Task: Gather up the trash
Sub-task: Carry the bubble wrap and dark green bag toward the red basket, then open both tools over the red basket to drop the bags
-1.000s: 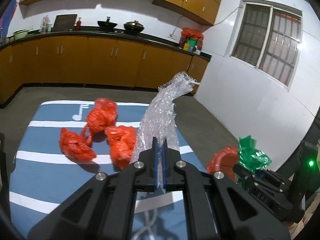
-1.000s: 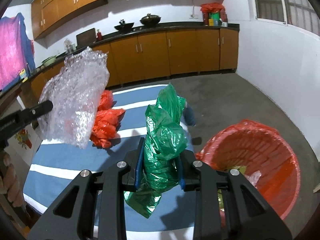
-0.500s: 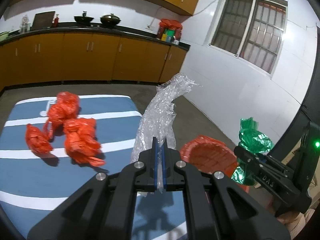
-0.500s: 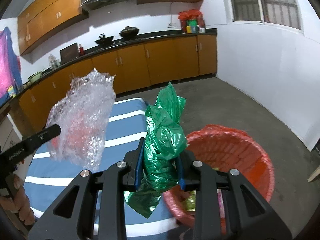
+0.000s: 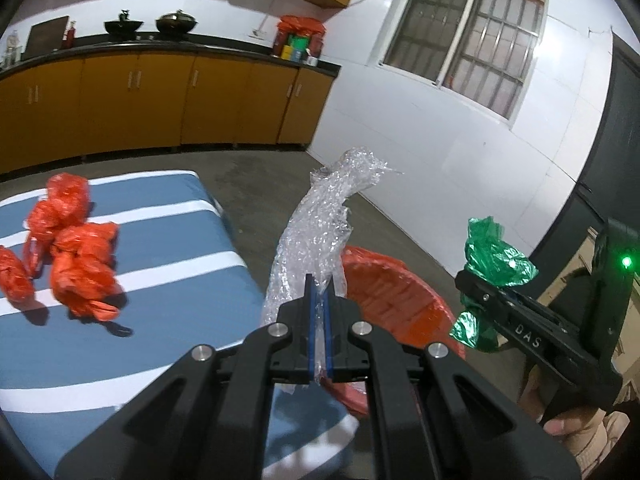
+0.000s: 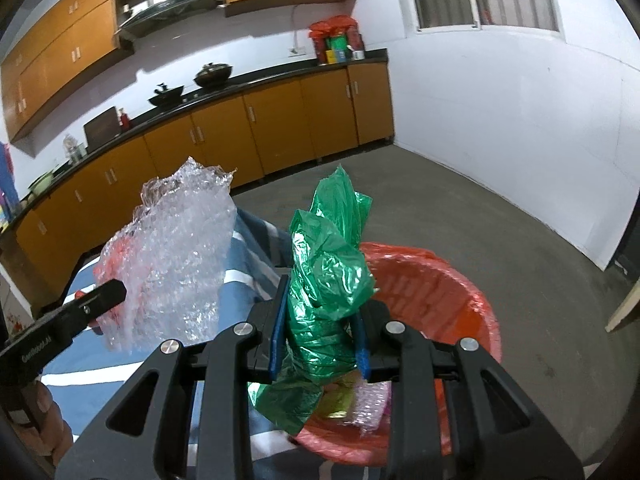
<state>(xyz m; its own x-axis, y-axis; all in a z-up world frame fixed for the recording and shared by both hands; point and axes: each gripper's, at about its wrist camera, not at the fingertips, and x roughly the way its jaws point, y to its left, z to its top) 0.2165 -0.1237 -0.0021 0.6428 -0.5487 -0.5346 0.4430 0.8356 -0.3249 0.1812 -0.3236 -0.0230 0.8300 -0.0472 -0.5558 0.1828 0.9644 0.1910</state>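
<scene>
Now both loads reached the red bin [image 6: 476, 300].
Left hand-held gripper [image 5: 318, 304] clamped bubble wrap [image 5: 320, 232]; right hand-held gripper [image 6: 320, 320] clamped green bag [image 6: 328, 276], both carried off the table's [image 5: 180, 320] edge.

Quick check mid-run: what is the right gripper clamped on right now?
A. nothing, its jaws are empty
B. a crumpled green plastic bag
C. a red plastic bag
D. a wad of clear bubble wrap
B. In the right wrist view the right gripper has its blue pads pressed on the crumpled green plastic bag; the bubble wrap is in the left gripper.
</scene>
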